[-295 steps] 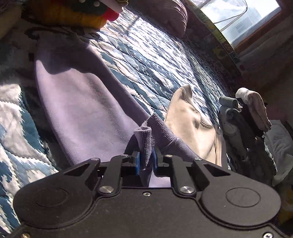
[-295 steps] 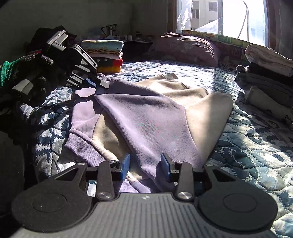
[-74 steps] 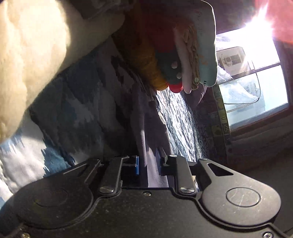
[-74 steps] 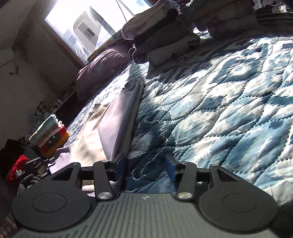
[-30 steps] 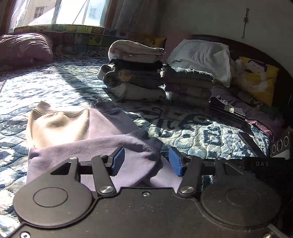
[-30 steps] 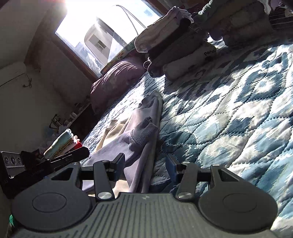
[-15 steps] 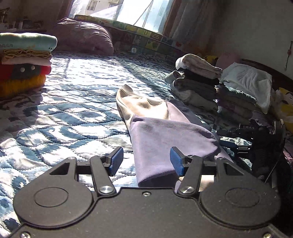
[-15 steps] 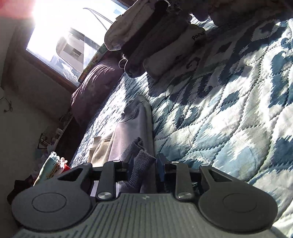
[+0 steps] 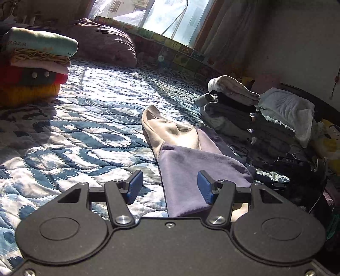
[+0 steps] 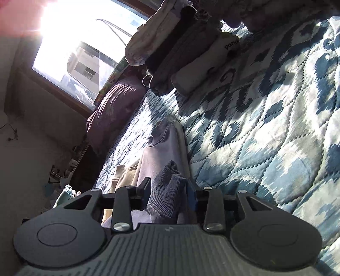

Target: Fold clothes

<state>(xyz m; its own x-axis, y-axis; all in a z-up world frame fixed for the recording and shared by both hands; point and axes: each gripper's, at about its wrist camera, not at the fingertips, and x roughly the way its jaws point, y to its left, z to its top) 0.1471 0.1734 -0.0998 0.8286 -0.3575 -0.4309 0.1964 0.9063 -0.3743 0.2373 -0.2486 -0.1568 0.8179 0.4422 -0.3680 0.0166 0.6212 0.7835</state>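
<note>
1. Lavender and beige fleece sweatshirt [image 9: 191, 152]: lay partly folded, long and narrow, on the blue and white quilted bed [image 9: 85, 131]; the beige part pointed toward the window, the lavender part lay nearer the cameras.
2. Left gripper [image 9: 167, 187]: blue-padded fingers [image 9: 135, 186] stood wide apart and held nothing, low over the near lavender end of the sweatshirt and the quilt beside it.
3. Right gripper [image 10: 169, 194]: fingers were closed on the ribbed lavender cuff [image 10: 167, 191] of the sweatshirt, the knit bunched between them. The view was tilted steeply.
4. Stack of folded grey, black and white garments [image 9: 231, 106]: stood on the bed just beyond the sweatshirt, on its right in the left wrist view.
5. Stack of folded teal, cream, red and yellow items [image 9: 34, 65]: stood on the bed at far left, well apart from the sweatshirt.
6. Maroon pillow [image 9: 102, 44]: rested at the far side of the bed under the sunlit window [image 9: 161, 19].
</note>
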